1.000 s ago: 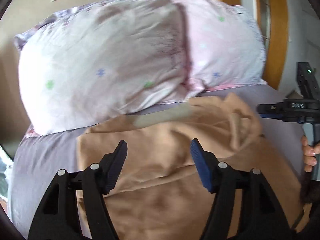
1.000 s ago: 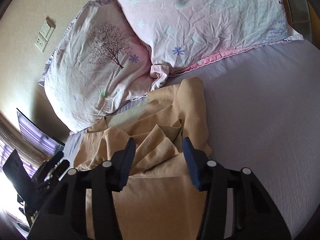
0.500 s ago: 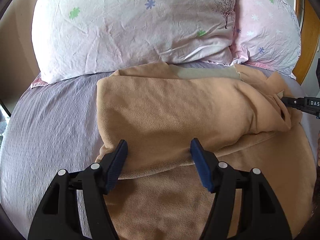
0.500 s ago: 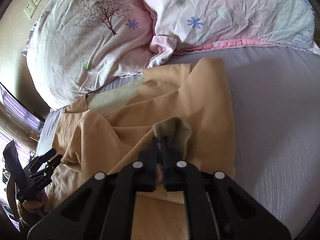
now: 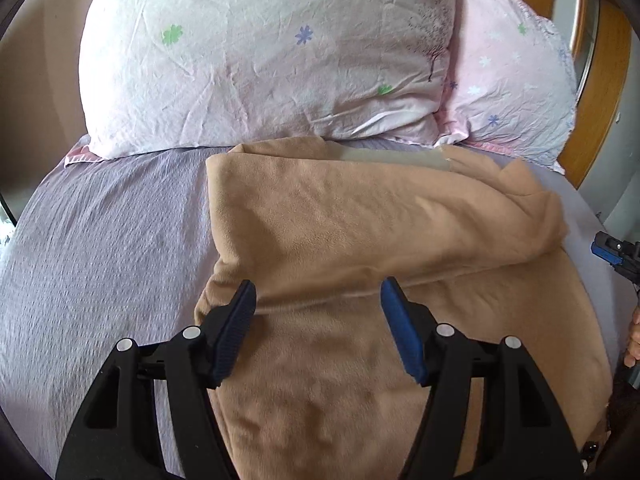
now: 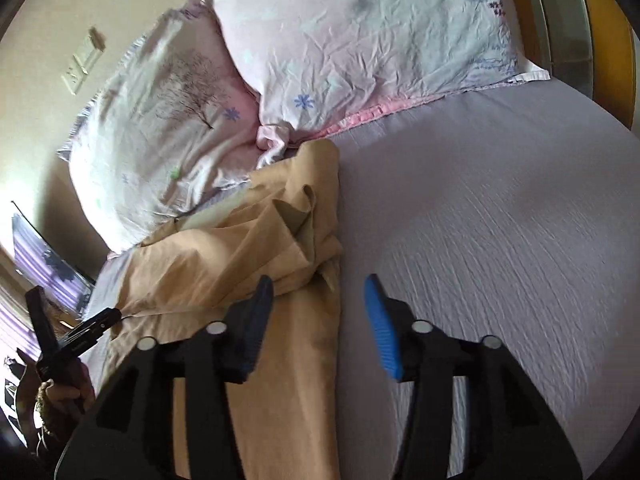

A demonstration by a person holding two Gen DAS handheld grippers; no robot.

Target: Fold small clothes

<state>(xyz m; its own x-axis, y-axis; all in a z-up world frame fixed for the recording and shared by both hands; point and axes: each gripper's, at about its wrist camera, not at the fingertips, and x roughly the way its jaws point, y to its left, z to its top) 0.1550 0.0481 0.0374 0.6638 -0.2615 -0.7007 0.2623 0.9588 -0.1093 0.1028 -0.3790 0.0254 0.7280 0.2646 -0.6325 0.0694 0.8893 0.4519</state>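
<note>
1. Left hand-held gripper (image 5: 316,312): jaws spread wide, nothing between the blue pads; it hangs over the near part of the tan garment (image 5: 360,240).
2. Right hand-held gripper (image 6: 320,308): jaws also spread and empty. Its left pad sits above the garment's right edge, its right pad above bare lilac bedsheet (image 6: 500,220).
3. The tan garment, a soft fleece-like piece, lies on the bed. Its upper portion is folded over into a thick band running across the lower layer, the fold edge just ahead of the left gripper's pads.
4. At the band's right end the cloth bunches into loose pleats, showing a paler greenish lining (image 6: 296,216).
5. A pale greenish strip (image 5: 396,158) shows along the garment's far edge.
6. Beyond it, two pillows: a white floral one with a tree print (image 5: 260,56), touching the garment's far edge, and a pink one (image 5: 508,92) beside it.
7. Farthest: beige wall with switch plates (image 6: 84,64).
</note>
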